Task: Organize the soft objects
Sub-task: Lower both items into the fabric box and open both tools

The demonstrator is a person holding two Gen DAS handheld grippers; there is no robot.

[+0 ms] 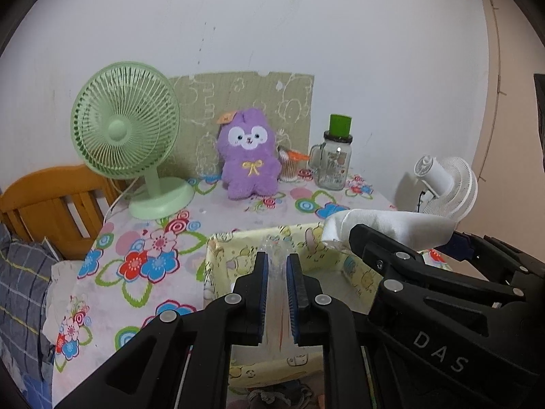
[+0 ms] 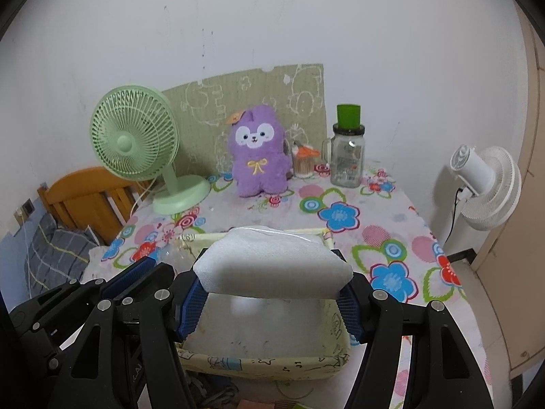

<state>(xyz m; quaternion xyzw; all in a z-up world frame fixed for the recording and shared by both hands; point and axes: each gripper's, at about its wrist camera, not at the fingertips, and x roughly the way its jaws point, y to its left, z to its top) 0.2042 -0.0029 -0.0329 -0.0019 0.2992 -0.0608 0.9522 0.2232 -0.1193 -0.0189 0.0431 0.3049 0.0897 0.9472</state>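
Hovering the right tool [image 2: 272, 293], clamped on the white pack [image 2: 272, 266] lengthwise, basket [image 2: 265, 363] at 6 o'clock below; left tool [image 1: 276, 266] narrowly pinches clear plastic [image 1: 276, 248].

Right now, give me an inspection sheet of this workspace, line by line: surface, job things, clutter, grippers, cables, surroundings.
Surface: table under a flowered cloth.
Job's things: white soft pack above the yellow fabric bin; clear plastic wrap; purple plush upright at the back.
Clutter: green fan, glass jar, cotton swab cup.
Grippers: left gripper pinches the wrap; right gripper clamps the pack.
Cables: green fan's cord; white fan's black cord.
Surroundings: white fan, wooden headboard, wall.
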